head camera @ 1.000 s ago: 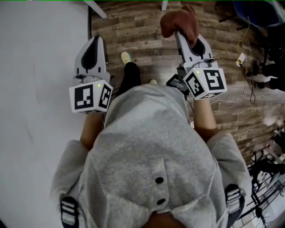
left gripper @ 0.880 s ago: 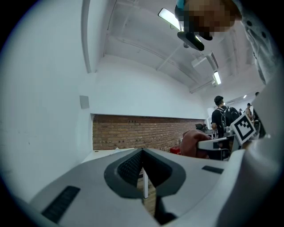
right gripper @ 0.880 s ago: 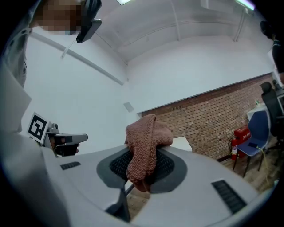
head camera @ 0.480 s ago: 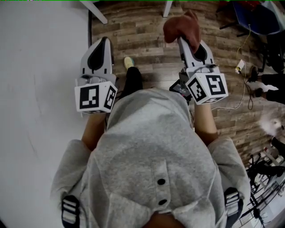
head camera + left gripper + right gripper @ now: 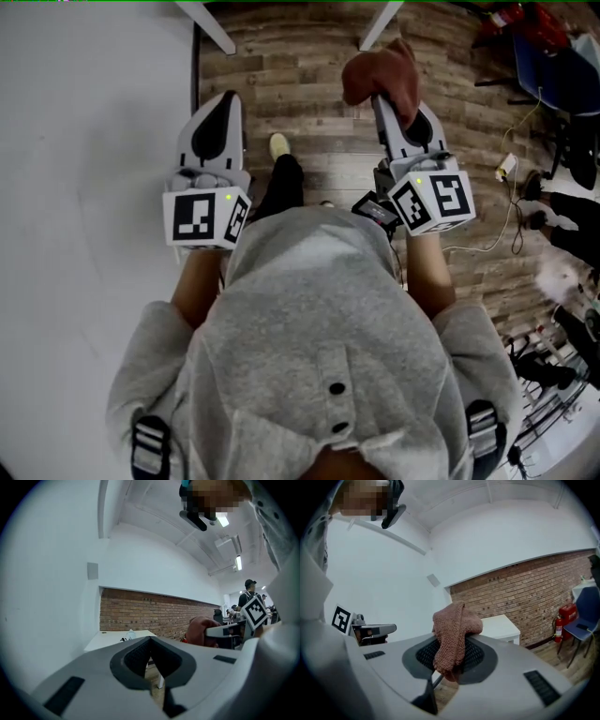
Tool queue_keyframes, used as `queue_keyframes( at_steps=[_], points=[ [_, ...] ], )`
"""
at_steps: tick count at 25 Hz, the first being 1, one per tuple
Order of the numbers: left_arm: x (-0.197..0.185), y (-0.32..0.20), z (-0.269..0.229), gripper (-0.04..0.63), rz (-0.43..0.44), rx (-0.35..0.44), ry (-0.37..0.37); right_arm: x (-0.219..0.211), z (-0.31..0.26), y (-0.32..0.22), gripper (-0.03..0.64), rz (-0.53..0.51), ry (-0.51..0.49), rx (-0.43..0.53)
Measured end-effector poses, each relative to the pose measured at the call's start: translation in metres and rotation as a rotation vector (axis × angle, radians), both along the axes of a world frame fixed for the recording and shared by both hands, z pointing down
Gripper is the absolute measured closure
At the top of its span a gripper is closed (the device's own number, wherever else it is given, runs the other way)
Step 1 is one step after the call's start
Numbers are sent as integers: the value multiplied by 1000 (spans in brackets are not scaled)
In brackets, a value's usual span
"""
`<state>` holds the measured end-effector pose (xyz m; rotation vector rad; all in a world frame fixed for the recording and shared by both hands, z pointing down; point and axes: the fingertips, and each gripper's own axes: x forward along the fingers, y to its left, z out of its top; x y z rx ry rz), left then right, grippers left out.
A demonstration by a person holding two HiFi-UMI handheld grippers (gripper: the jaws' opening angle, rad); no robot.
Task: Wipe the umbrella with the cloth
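Open-plan office or laboratory workspace, as indicated by a wood-plank floor (image 5: 309,84), white walls (image 5: 47,573), a brick wall (image 5: 525,592), a white counter (image 5: 501,625), ceiling strip lights (image 5: 238,562), a fire extinguisher (image 5: 558,627), a blue chair (image 5: 584,618), loose cables (image 5: 515,197) and people (image 5: 247,597) in the background.

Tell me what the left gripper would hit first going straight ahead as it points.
Probably the white table ahead of the shut left gripper, in front of the brick wall; depth is unclear.
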<state>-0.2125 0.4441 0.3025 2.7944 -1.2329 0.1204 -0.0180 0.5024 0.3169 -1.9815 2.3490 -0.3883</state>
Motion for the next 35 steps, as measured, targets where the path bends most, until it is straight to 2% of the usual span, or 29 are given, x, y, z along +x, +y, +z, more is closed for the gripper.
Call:
queue_keyframes(
  at_steps=[10,22,27,35],
  points=[
    [-16,-110,-3,580,-20,-21,-18,-13,1,-110,535,-19,1,-46],
    [-41,-204,-8,580,14,-20,1,-34,-18,-196,535,28,49,-41],
    [-46,-231,-7,580,34,-28,3,-37,-31,-220,535,54,72,-28],
    [-55,-243,-7,580,40,-11,15,-47,-37,-231,535,68,82,-4]
  ],
)
